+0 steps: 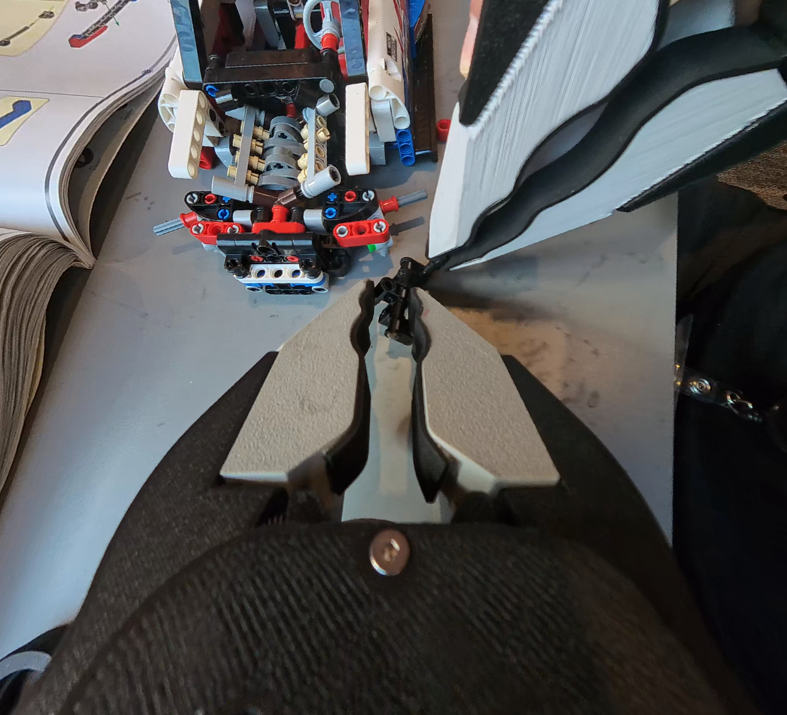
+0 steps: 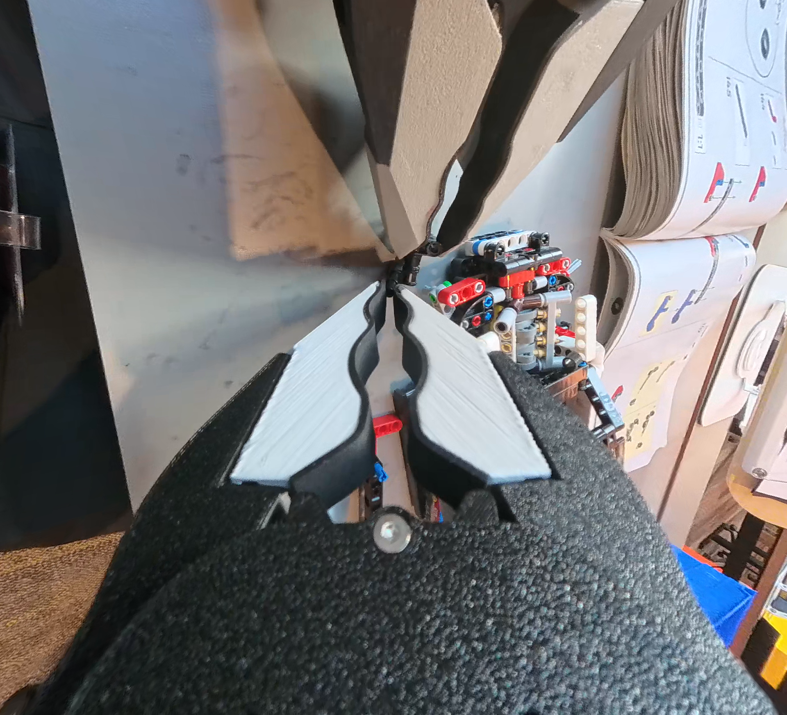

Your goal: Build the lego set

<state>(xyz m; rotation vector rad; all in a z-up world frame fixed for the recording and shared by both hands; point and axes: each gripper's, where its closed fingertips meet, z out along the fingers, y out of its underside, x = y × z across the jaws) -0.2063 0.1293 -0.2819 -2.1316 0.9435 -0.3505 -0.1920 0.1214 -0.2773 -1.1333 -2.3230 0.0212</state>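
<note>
Left hand-held gripper [image 1: 394, 311]: jaws nearly closed, pinching a small black lego piece [image 1: 397, 302] at its tips, just above the grey counter [image 1: 170, 354]. Right hand-held gripper [image 2: 389, 290] comes in from the opposite side, tips pressed together on the far end of the same piece, so both hold it between them. In the right wrist view the piece [image 2: 409, 264] sits where the two sets of tips meet.

Partly built lego car [image 1: 277, 119] stands on the counter just beyond the grippers, nose toward the left one; black frame, white panels w/ red & blue trim, grey engine block, white steering wheel [image 1: 319, 19]. Stickers w/ printing on the white side panels & along the black top bar; wording left out.

Open instruction booklet [image 1: 64, 77] lies to the left of the car, pages showing part diagrams w/ step nos. Loose red piece [image 1: 443, 128] beside the car's right flank. Blue bin [image 2: 715, 605] at the lower right edge in the right wrist view.
</note>
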